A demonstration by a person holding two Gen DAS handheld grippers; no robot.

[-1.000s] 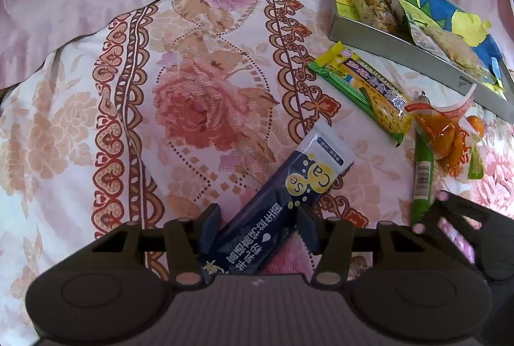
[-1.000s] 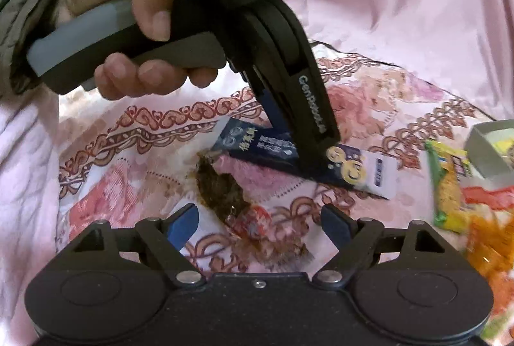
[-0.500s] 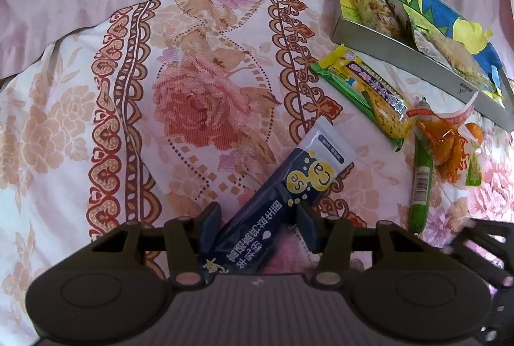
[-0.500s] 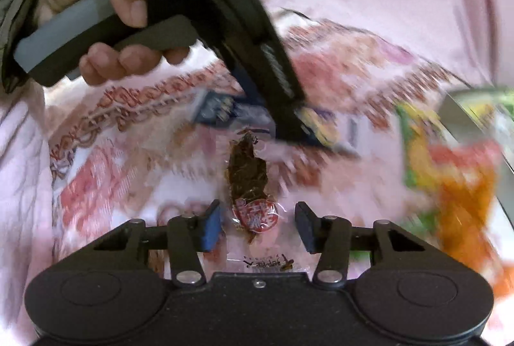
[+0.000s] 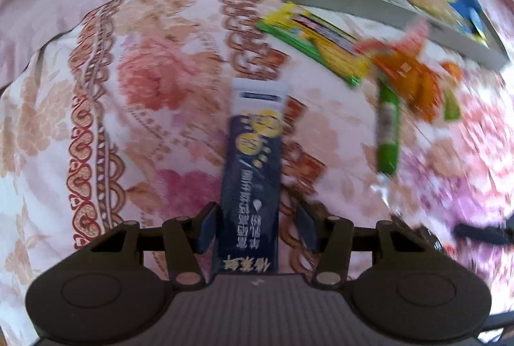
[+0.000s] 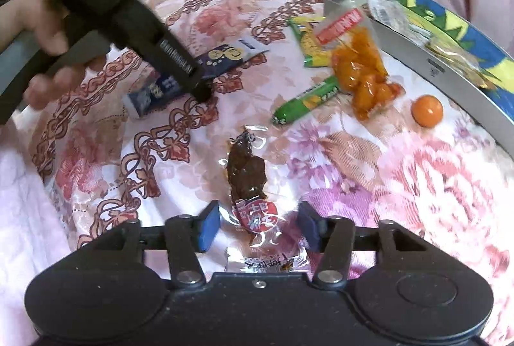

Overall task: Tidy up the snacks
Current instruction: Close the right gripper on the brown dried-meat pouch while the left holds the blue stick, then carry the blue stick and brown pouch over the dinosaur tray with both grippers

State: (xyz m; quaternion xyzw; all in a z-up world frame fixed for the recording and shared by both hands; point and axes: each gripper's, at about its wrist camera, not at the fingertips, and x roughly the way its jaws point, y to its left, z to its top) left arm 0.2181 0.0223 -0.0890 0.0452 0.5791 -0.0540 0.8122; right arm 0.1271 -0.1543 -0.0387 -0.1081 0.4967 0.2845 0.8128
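- Left tongs (image 5: 255,230): jaws opening, dark blue sachet (image 5: 253,166) between them. Left pad (image 5: 207,227) touches sachet edge, right pad (image 5: 305,227) stands clear of it; no clamp.
- From the right wrist view, left tongs (image 6: 200,90) tip down onto the same blue sachet (image 6: 225,57), which lies flat on the flowered bedspread (image 6: 417,185); person's hand (image 6: 48,34) on the handle.
- Right tongs (image 6: 257,224): jaws opening, both pads clear of the clear-wrapped brown snack (image 6: 247,169) that lies between them with its red label nearest the tongs.
- Grey tray (image 6: 427,63) at far right edge of the bedspread, a few packets already inside.
- Near the tray, still on the bedspread: yellow-green packet (image 6: 310,44), orange snack bag (image 6: 363,73), green sausage stick (image 6: 305,100), small orange ball (image 6: 427,111).
- Left wrist view blurred.
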